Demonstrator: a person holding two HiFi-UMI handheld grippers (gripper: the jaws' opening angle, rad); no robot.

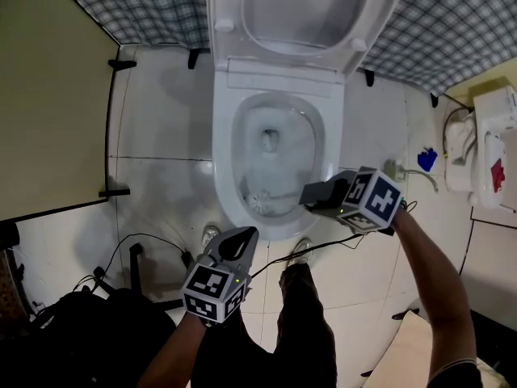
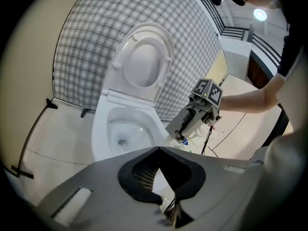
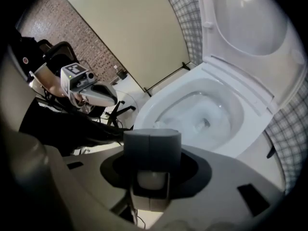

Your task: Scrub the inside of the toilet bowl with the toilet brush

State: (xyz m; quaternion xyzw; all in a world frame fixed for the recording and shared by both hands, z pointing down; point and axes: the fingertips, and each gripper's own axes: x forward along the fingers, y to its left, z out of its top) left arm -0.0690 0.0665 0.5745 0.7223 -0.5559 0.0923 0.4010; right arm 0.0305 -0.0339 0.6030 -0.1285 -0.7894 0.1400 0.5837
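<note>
two grippers: right gripper (image 1: 307, 194) clamped on toilet brush (image 1: 263, 200) handle, brush head low inside toilet bowl (image 1: 224, 148) against its near wall; left gripper (image 1: 241, 238) jaws together, empty, just in front of the bowl

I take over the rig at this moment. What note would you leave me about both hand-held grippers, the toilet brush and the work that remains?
Right hand-held gripper: shut on the handle of the toilet brush, above the near right part of the rim.
Left hand-held gripper: empty, jaws look closed, held in front of the toilet, apart from it.
Toilet bowl: the seat is raised; the brush head is low inside, at the near wall toward the person's left.
Done: brush taken and put into the bowl. How much is scrubbed cannot be told.
Left: scrub round the whole inside.
</note>
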